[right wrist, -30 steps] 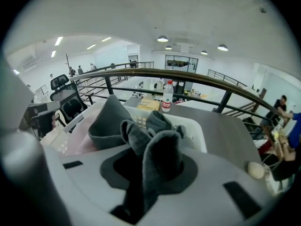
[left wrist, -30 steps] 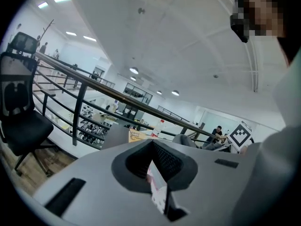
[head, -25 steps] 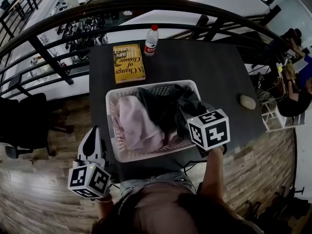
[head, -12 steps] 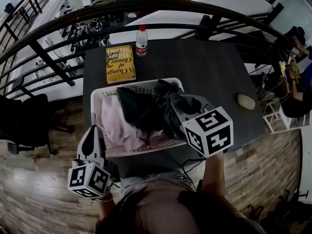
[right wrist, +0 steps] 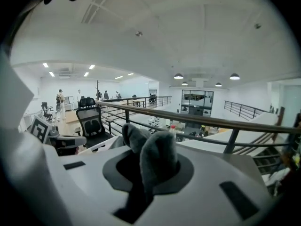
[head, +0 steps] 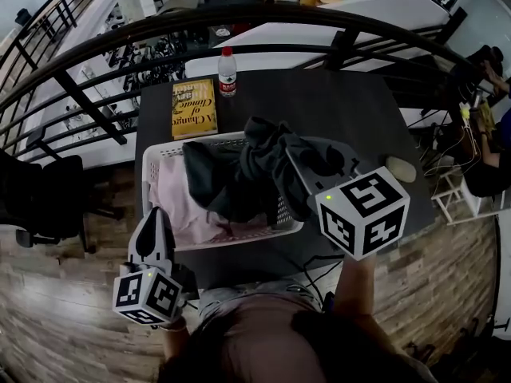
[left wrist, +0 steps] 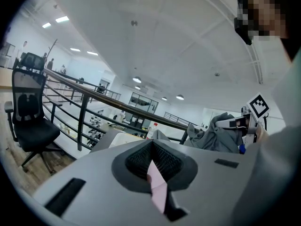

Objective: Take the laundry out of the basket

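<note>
A white laundry basket stands at the near edge of a dark table. A pale pink garment lies in its left half. My right gripper is raised over the basket's right side. Its jaws are closing on a dark grey garment, which hangs from them and drapes back into the basket. The right gripper view shows a fold of that grey garment bunched between the jaws. My left gripper hangs low off the basket's near left corner, shut, with a thin pink strip caught between its jaws.
A yellow book and a plastic bottle sit at the table's far left. A beige oval object lies at its right edge. A black railing curves behind the table, and a black office chair stands left.
My right gripper has risen and drawn back, lifting the grey garment higher out of the basket. The left gripper has stayed in place.
</note>
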Demonstrator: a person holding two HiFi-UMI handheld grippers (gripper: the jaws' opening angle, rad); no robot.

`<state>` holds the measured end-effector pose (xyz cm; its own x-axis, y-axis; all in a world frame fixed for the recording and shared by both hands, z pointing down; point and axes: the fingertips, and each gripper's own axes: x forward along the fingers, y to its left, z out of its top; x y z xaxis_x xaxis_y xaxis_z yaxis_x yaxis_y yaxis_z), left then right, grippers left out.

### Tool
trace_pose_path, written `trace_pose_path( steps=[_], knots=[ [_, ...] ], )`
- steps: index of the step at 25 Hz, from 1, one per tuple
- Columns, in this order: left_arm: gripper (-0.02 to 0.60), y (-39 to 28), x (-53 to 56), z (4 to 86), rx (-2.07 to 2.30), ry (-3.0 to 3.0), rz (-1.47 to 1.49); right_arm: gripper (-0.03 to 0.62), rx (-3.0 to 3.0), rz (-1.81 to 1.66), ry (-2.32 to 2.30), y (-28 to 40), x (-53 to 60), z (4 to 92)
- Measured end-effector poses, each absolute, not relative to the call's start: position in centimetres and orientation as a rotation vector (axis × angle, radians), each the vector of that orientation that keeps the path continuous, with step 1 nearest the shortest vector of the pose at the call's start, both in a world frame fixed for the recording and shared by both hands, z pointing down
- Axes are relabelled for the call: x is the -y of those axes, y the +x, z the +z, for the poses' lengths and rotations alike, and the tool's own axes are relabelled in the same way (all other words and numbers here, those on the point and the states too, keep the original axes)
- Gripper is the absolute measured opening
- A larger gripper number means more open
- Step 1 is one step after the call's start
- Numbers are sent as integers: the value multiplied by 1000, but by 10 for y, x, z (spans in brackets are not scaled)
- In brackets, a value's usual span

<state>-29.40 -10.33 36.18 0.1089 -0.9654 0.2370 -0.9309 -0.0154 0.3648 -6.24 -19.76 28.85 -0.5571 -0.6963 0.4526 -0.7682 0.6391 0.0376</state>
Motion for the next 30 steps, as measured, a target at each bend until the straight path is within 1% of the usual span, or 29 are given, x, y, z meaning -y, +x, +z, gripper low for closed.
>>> trace_pose_path(
  steps=[11, 20, 25, 30],
  knots=[
    [-2, -263, 109, 355, 1825, 2013, -84, 49, 2493, 56, 1247, -21, 211, 224],
    [-2, -222, 109, 348, 1824, 2027, -82, 49, 2590, -62, 1286, 19, 213, 163],
    [-2, -188, 109, 338, 1851, 2010, -96, 49, 2647, -163, 1263, 42, 216, 119],
    [-2, -162, 98, 341, 1887, 1968, -108, 49, 2698, -234, 1227, 56, 219, 95]
  ],
)
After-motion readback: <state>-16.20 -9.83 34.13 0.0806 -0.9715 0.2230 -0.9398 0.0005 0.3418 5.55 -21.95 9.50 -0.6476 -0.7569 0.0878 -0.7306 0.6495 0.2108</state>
